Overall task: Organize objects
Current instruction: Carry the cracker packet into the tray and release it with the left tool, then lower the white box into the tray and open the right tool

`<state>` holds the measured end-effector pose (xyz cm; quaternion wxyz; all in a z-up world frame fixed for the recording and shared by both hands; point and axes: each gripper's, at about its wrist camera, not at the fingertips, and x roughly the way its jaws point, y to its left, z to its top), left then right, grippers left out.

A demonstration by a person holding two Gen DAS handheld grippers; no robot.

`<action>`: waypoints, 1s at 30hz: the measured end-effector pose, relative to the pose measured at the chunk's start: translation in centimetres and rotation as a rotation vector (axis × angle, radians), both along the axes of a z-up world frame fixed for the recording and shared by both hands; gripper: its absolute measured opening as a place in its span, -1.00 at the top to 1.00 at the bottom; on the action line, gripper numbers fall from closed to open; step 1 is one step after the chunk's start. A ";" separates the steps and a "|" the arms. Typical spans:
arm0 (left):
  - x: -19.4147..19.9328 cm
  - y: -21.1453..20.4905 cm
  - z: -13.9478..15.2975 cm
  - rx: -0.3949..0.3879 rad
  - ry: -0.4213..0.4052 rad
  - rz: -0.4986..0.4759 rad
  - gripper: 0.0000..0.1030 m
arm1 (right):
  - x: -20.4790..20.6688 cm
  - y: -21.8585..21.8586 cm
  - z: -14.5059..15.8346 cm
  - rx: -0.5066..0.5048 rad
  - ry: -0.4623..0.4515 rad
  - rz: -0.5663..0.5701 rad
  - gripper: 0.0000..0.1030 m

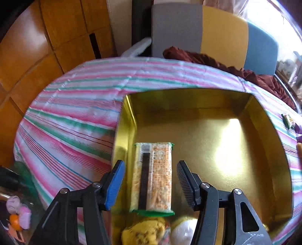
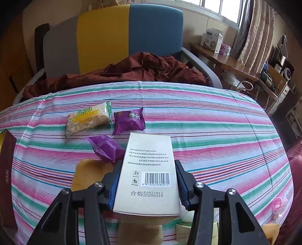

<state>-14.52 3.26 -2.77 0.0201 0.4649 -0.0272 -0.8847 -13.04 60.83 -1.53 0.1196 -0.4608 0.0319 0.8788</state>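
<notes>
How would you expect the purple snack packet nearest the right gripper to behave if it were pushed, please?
The purple packet looks crinkled and puffy, so it is probably light and would likely slide on the striped cloth. Its wrapper would probably crumple rather than resist. The right gripper grips a box.

Setting: home, bedroom/living rm. Indicators: bed w/ striped sheet (image 2: 188,120); tri-colour headboard (image 2: 113,37); curtained window (image 2: 222,9); wooden side desk (image 2: 226,62) w/ boxes, electronics; wood cabinets (image 1: 47,37).
</notes>
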 end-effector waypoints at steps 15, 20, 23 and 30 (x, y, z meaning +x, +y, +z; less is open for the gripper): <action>8.1 -4.7 4.6 0.035 0.145 0.047 -0.15 | 1.7 -10.0 6.8 -0.061 0.148 0.132 0.01; 9.1 -6.6 4.5 0.034 0.142 0.056 -0.15 | 0.8 -22.8 8.2 -0.121 0.128 0.398 0.01; 9.4 -7.8 4.2 0.047 0.143 0.066 -0.15 | 0.2 -30.4 7.4 -0.169 0.077 0.531 0.01; 9.8 -9.6 2.9 0.109 0.132 0.090 -0.15 | -2.3 -42.9 1.5 -0.206 -0.116 0.588 0.01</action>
